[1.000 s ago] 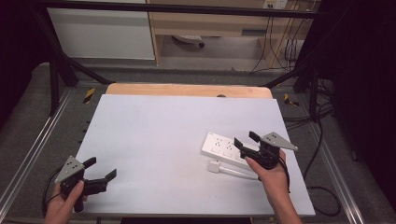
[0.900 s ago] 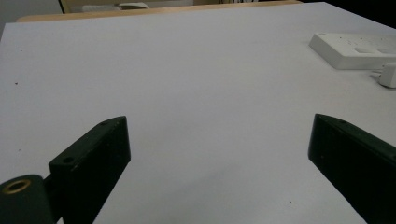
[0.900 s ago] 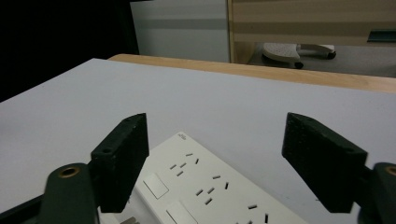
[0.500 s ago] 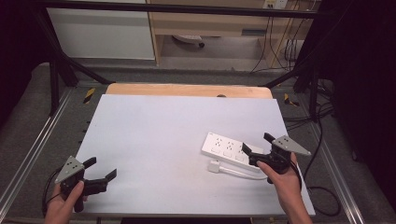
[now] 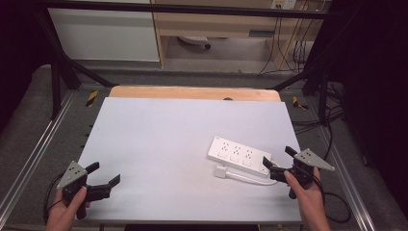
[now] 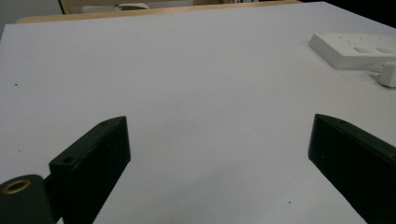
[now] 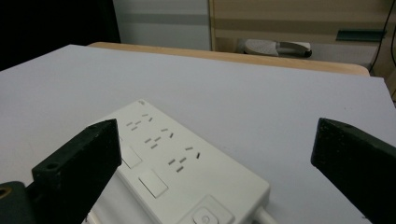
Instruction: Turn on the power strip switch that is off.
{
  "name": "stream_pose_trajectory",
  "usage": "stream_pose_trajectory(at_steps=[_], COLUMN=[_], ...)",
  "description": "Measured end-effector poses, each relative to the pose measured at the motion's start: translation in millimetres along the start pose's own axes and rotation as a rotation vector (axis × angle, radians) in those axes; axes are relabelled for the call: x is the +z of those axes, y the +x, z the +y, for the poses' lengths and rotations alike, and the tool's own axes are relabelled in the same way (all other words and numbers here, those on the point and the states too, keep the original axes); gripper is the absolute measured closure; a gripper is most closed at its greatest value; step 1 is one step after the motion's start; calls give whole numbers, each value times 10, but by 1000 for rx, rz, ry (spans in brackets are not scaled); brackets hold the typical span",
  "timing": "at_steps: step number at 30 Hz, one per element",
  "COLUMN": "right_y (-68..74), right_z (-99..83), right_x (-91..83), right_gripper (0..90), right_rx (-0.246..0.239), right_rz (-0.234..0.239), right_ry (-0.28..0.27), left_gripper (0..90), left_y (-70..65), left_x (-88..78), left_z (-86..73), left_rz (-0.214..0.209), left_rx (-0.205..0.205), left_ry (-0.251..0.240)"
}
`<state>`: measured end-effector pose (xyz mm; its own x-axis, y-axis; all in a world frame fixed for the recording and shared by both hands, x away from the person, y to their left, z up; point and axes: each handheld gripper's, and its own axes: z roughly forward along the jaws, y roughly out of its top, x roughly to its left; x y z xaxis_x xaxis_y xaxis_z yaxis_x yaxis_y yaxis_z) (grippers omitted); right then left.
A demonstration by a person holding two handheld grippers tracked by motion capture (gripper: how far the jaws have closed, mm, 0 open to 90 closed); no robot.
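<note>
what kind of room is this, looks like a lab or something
Probably a lab or workshop set up for recording. A white work table stands inside a black metal frame, cables hang by a wooden bench behind, and a white power strip lies on the table.

A pale grey-white surface (image 5: 159, 144) sits on a wooden top whose edge (image 5: 192, 92) shows at the far side. Grey floor (image 5: 231, 72) lies beyond, with a white cabinet (image 5: 106, 33), wooden shelving (image 5: 231, 24) and dangling black cables (image 5: 288, 48). Dark metal framing (image 5: 57, 72) flanks the left.
</note>
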<state>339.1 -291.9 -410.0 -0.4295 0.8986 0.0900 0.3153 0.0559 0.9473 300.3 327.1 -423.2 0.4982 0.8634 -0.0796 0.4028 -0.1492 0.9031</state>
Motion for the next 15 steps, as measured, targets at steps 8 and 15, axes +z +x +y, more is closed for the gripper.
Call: stream_pose_trajectory(at_steps=[8, 15], right_y=[-144, -221], right_z=[-198, -356], right_x=[-82, -134], right_gripper=[38, 40], right_rx=[21, 38], right_rz=[-24, -22], right_ry=[57, 127], left_gripper=[58, 59], left_y=[-7, -11], left_x=[-2, 0], left_z=[1, 3], left_rz=[1, -1], left_rx=[0, -1], left_ry=[0, 0])
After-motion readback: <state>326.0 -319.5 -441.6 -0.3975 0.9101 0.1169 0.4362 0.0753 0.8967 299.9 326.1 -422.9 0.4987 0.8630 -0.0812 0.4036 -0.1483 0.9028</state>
